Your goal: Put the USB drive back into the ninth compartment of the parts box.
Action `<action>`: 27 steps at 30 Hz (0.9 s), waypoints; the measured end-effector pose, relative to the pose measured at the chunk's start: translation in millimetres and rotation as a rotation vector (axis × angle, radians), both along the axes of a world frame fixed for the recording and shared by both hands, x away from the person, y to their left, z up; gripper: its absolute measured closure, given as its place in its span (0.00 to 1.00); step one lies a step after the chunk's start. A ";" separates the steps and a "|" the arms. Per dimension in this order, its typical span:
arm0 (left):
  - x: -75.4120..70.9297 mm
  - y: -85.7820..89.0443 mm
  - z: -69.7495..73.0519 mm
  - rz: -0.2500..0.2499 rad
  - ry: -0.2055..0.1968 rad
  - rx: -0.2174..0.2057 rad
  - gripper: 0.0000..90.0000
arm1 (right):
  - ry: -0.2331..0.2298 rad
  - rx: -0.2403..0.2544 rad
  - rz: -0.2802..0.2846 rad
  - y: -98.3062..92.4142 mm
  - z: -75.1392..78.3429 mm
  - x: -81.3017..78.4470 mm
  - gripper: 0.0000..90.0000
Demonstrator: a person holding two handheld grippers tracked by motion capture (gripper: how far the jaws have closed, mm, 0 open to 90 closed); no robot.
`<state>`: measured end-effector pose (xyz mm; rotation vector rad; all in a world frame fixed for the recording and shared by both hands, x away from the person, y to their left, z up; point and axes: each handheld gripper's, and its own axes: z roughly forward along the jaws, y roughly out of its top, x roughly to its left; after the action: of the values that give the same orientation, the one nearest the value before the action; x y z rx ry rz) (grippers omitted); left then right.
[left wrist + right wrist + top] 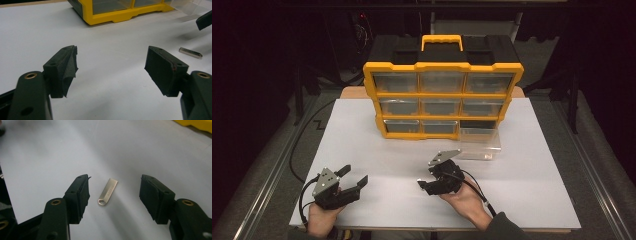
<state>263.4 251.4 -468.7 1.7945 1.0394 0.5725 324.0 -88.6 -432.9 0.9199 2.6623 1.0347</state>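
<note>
Pickup of the metal USB stick (107,191) is in hand: the right gripper (113,195) straddles it, jaws partly open, nothing gripped. Next, closing squarely on its long sides seems needed; the left gripper (111,66) rests wide open, empty.

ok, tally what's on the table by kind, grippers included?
Yellow-and-black drawer organizer: 1
Clear drawer pulled out, standing on the table by the organizer: 1
Small metal USB stick, lying between the open jaws of the right gripper: 1
Handheld grippers, left gripper and right gripper: 2
Total: 5
</note>
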 end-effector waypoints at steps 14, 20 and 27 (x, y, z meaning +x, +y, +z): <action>-0.1 -0.1 0.1 0.001 -0.001 0.000 0.30 | 0.092 -0.154 0.030 20.0 -1.3 11.1 0.58; 0.1 -0.1 0.0 0.002 0.000 0.000 0.30 | 0.136 -0.209 0.051 29.0 -2.7 15.2 0.64; -0.1 0.0 0.1 0.000 -0.001 -0.001 0.30 | 0.150 -0.244 0.058 36.5 -4.6 16.6 0.67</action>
<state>263.3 251.4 -468.6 1.7935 1.0394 0.5727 340.6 -52.2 -437.4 0.9062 2.8710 0.6525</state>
